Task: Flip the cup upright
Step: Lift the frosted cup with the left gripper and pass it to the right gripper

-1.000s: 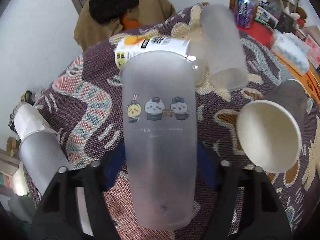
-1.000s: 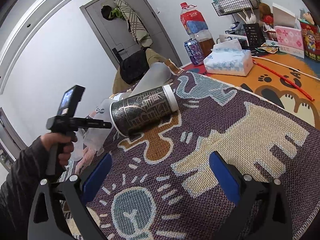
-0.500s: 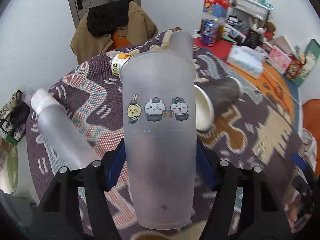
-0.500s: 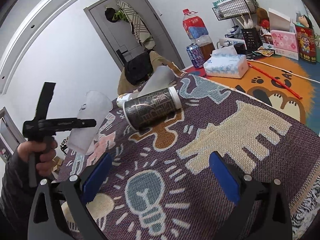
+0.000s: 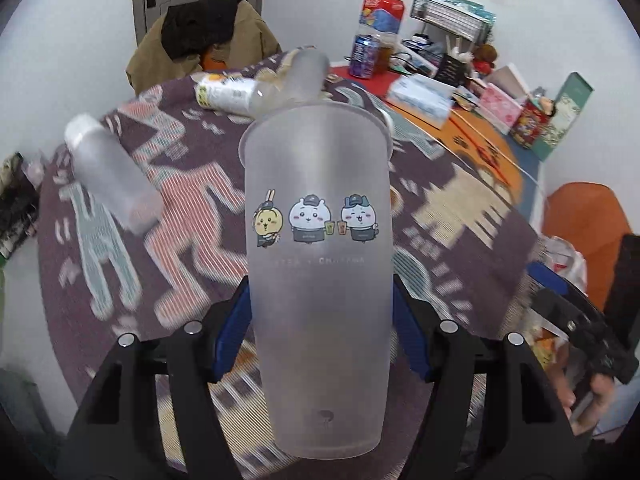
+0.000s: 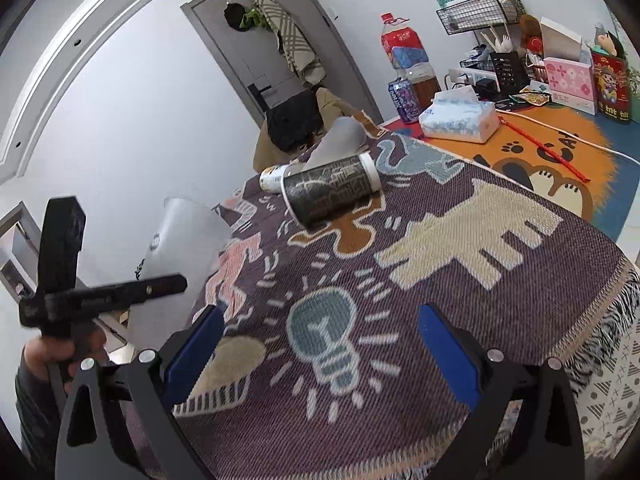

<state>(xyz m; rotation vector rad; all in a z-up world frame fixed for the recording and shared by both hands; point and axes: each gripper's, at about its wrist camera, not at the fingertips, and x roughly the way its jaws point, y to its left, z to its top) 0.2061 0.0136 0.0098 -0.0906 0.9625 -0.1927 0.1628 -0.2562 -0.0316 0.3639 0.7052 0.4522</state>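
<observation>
Aloft above the patterned tabletop (image 5: pixel 192 184), a frosted translucent plastic cup with cartoon figures (image 5: pixel 320 240) sits clamped at its lower body in the left claw (image 5: pixel 320 336), light, smooth, likely slippery, while the right claw (image 6: pixel 320 352) gapes empty.

In the right wrist view, the lower and middle part of the patterned table (image 6: pixel 460 248) is bare cloth between the wide-apart right tongs (image 6: pixel 320 352). Obstacles lie toward the upper centre: a dark printed cup (image 6: pixel 332 190) on its side, a bottle (image 6: pixel 274 178) and a frosted cup (image 6: pixel 340 136) behind it. A tissue pack (image 6: pixel 460 118) sits at upper right.
</observation>
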